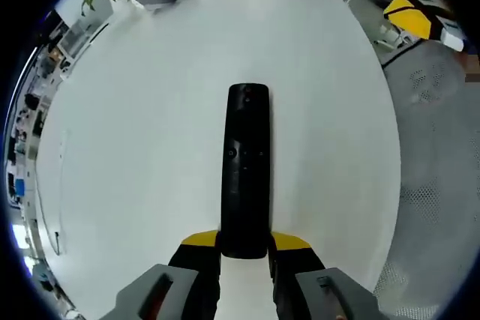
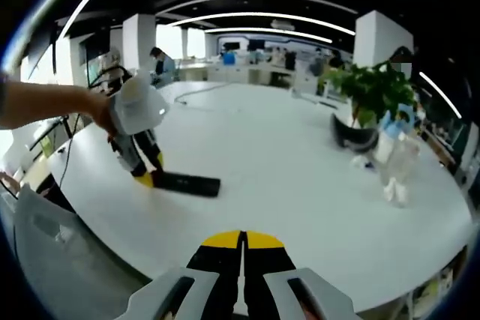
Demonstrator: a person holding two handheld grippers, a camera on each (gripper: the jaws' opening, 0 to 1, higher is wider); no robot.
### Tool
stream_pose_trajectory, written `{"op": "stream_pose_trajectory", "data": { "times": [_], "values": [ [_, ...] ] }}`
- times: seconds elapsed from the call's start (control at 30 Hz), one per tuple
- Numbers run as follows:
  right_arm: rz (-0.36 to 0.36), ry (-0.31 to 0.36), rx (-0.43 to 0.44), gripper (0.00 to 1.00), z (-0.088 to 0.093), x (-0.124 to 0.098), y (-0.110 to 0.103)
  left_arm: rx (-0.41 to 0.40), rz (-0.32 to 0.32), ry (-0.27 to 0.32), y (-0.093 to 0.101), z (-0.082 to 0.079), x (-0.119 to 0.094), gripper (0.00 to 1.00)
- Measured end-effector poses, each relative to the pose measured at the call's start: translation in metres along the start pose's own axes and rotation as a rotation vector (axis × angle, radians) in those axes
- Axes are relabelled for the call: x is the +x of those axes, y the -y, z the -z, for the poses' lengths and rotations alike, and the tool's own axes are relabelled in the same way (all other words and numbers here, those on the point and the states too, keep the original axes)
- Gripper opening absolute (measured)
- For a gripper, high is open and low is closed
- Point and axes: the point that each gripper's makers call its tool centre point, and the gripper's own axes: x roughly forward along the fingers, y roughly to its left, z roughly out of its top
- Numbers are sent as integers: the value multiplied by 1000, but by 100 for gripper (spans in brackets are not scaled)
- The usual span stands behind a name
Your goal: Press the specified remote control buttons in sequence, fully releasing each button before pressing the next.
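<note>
- Remote (image 1: 246, 174) lies flat on the white table (image 1: 135, 148); it is long, black and thin, and it points away from the left gripper (image 1: 244, 249)
- The left gripper holds the near end of the remote between its two yellow-tipped jaws, one on each side
- In the right gripper view, the remote (image 2: 187, 183) shows far off, with the left gripper (image 2: 144, 177) on its end and a hand (image 2: 101, 114) holding that tool
- The right gripper (image 2: 241, 241) has its jaws pressed together with nothing in them, above the table edge and well apart from the remote
- The remote looks light, hard and smooth, so I think it could slide on the table; holding the end by its sides seems best while a tip pushes a button
- The buttons (image 1: 247, 152) are small and sit near the middle
- The table is wide, round and shiny
- A green plant (image 2: 371, 91) and a clear bottle (image 2: 396, 170) stand far across it
- The room is a big office with long ceiling lights
</note>
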Motion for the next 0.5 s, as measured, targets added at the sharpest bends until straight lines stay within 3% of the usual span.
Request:
{"op": "stream_pose_trajectory", "data": {
  "times": [0.33, 0.5],
  "values": [
    [9, -6, -1, 0, 1, 1, 2, -1, 3, -20, 12, 0, -1, 24],
    [23, -16, 2, 0, 3, 1, 5, -41, -7, -13, 15, 1, -1, 24]
  ]
}}
